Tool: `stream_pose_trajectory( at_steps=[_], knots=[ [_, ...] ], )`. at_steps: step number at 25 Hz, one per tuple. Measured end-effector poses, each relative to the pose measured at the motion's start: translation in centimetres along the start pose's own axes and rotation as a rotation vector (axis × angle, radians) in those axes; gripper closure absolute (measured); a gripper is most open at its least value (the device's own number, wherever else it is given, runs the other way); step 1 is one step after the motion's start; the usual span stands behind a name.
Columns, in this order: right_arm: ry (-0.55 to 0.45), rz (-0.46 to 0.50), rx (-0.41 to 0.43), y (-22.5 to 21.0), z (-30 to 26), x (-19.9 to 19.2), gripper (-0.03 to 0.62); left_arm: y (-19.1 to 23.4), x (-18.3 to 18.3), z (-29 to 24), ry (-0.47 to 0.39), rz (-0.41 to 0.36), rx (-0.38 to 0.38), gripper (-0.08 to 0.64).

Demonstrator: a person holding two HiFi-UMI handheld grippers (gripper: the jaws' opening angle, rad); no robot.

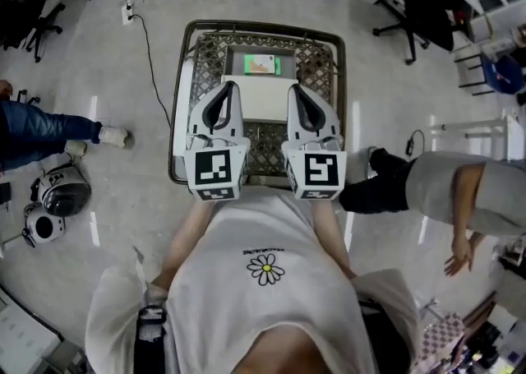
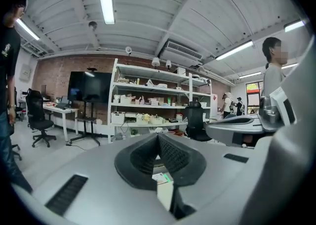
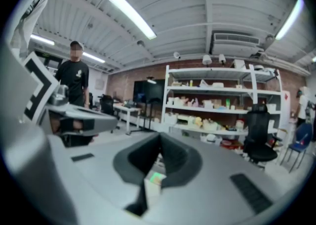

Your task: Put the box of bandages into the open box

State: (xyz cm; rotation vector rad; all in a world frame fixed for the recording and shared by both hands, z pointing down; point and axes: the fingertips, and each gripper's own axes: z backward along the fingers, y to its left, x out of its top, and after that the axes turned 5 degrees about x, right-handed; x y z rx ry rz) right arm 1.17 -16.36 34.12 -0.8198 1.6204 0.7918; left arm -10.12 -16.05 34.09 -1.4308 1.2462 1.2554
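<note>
Matt plastic over woven cane
Smooth matt grey plastic shells on left gripper (image 1: 225, 91) and right gripper (image 1: 299, 93); ribbed black rubbery pads (image 2: 174, 156); brown woven-cane table (image 1: 209, 56), dark metal frame; plain white card open box (image 1: 265, 101); sheeny grey floor (image 1: 123, 200).

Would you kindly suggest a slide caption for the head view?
Left gripper and right gripper, both shut, held side by side over a lattice-topped table bearing a small green-and-white box.
</note>
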Motion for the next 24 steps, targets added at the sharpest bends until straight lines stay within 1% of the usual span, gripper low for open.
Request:
stream_pose_trajectory(
  at_steps=[15, 24],
  knots=[
    [0.021, -0.014, -0.005, 0.4, 0.9, -0.8, 0.561, 1.6, -0.2, 0.7, 0.005, -0.005, 0.036, 0.537],
    [0.021, -0.010, -0.016, 0.2, 1.3, -1.2, 0.561, 1.8, -0.6, 1.0, 0.001, -0.012, 0.041, 0.537]
  ],
)
